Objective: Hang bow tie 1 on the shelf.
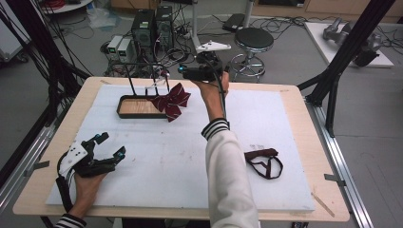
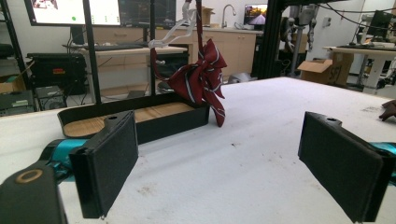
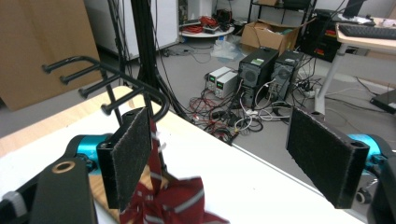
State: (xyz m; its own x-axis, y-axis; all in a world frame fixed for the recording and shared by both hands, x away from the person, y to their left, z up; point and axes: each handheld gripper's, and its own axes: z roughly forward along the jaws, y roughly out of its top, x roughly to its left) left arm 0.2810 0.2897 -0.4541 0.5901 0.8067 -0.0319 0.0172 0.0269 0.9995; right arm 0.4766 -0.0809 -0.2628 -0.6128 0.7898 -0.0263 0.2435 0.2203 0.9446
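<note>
So over on the left side, the left gripper is just sitting low on the white surface, jaws spread wide with nothing between them, totally released. Looking along it in the left gripper view, the black stand with its wooden-bottomed tray is straight ahead and well apart from it, and the dark red striped bow tie hangs from the stand's rack, its lower tail dangling past the tray's right end, just above the surface. Moving right, in the high view the right gripper is held up in the air right behind the stand, with the bow tie just below and in front of it. In the right gripper view the jaws stand wide apart and aren't clamping anything: the bow tie sits just beside the left pad, its strap running up along it toward the rack's curved black prongs, but the other pad is well clear of it, so that's a released gripper too. Farther right and nearer the person, well away from both grippers, a second dark red strap piece lies flat on the surface beside the sleeve.
</note>
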